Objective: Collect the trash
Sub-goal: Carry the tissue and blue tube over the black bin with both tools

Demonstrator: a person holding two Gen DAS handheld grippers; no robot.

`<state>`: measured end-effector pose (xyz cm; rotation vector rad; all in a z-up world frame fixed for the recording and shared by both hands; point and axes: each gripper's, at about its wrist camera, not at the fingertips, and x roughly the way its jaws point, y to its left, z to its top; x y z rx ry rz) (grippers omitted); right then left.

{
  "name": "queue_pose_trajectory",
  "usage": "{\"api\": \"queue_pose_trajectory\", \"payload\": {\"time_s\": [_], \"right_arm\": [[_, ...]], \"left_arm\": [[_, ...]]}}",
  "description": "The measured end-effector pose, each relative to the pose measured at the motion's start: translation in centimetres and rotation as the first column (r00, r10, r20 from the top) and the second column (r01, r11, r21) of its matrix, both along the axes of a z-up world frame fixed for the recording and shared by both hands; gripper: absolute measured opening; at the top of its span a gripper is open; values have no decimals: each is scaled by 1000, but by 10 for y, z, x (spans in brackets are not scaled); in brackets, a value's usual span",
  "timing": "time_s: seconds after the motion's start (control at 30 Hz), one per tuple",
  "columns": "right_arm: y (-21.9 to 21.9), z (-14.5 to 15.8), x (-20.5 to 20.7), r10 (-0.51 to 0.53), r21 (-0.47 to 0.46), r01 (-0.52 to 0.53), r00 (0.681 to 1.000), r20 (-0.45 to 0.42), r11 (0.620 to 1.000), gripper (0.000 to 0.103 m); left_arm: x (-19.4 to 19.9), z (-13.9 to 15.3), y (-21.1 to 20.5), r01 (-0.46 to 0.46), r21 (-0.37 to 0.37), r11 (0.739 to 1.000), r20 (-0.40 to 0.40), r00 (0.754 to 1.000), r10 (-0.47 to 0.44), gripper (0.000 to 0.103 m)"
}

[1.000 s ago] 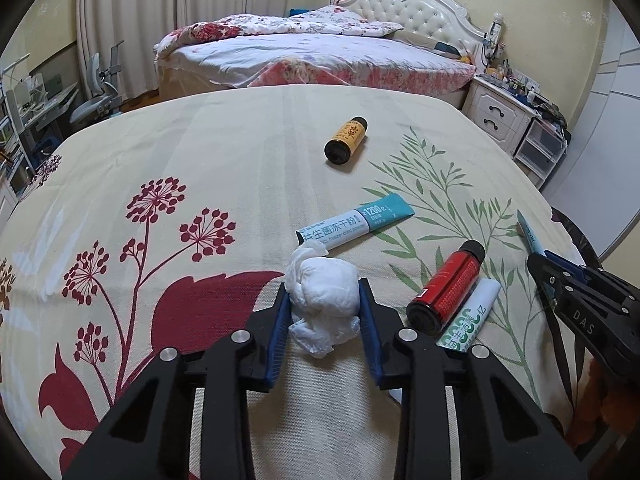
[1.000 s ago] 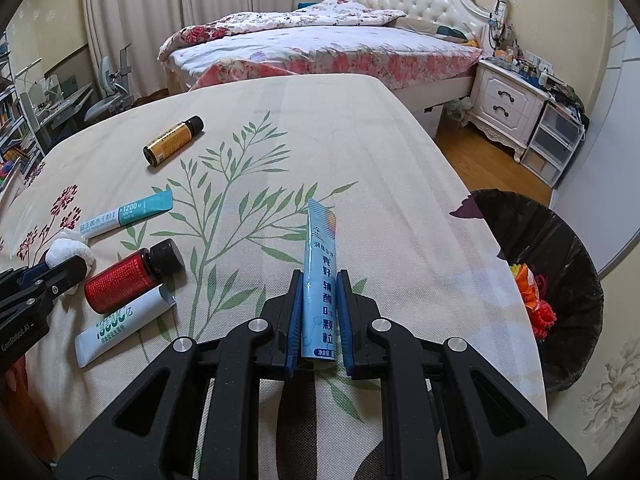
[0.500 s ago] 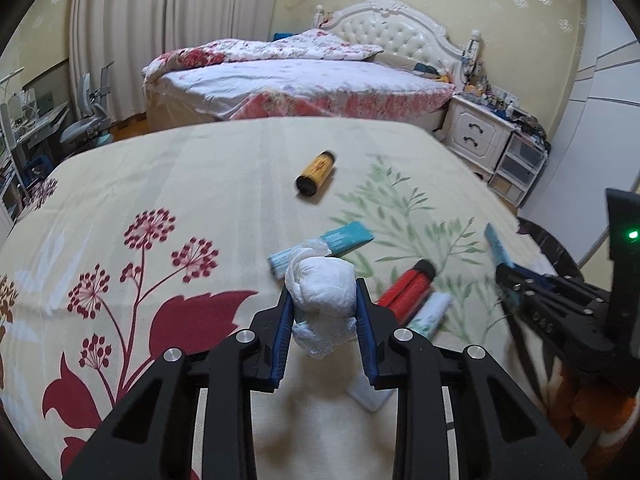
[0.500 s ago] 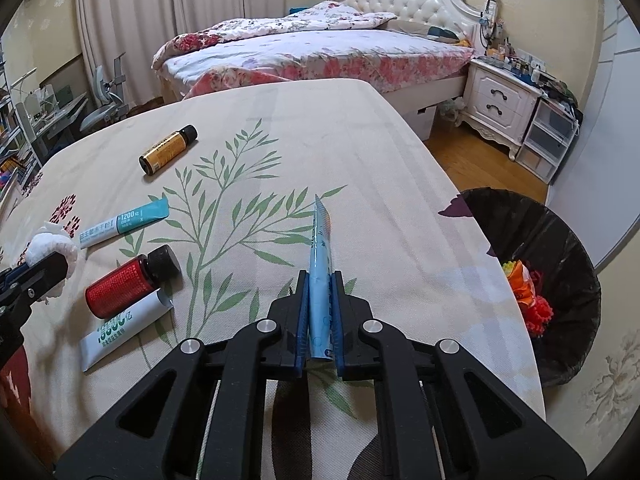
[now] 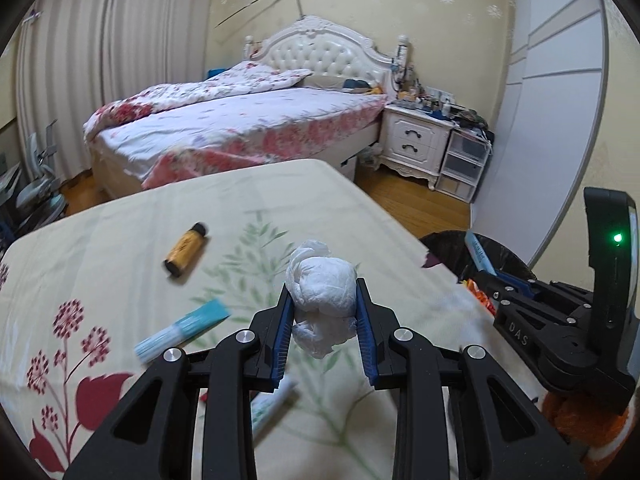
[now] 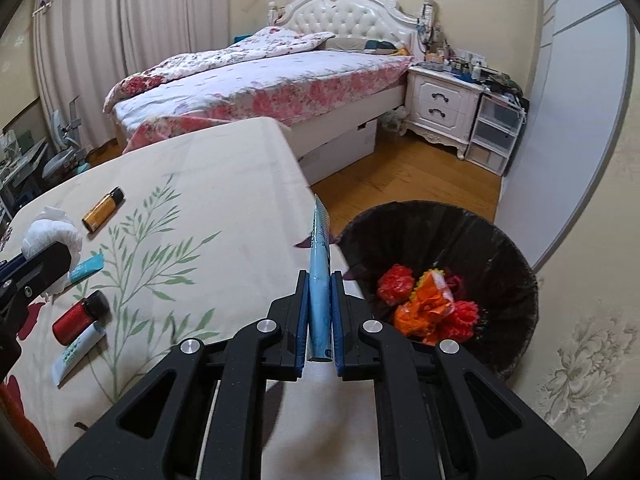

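Note:
My left gripper (image 5: 323,304) is shut on a crumpled white tissue ball (image 5: 322,288) and holds it above the floral tablecloth (image 5: 120,240). My right gripper (image 6: 320,300) is shut on a light blue tube (image 6: 319,264), held edge-up near the table's right edge, beside a black-lined trash bin (image 6: 500,240) with red and orange trash inside. The right gripper with the tube (image 5: 480,254) shows at the right of the left wrist view. The tissue (image 6: 52,236) shows at the left of the right wrist view.
On the cloth lie an amber bottle (image 6: 102,210), a teal tube (image 6: 86,266), a red bottle with black cap (image 6: 80,316) and a white-green tube (image 6: 76,350). A bed (image 6: 260,80) and white nightstand (image 6: 444,108) stand beyond, with wood floor (image 6: 412,176) between.
Both grippers have lifted off the table and swung right toward the bin, the left carrying the tissue, the right carrying the blue tube.

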<state>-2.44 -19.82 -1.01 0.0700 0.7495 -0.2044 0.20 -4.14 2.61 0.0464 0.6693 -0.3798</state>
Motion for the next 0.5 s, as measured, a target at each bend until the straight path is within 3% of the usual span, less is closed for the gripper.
{"api": "queue_pose_trajectory", "payload": {"time_s": [0.5], "right_arm": [[-81, -10, 10, -193, 6, 193, 981, 22, 981, 11]], "left_arm": [[41, -7, -121, 139, 52, 989, 1, 990, -139, 31]]}}
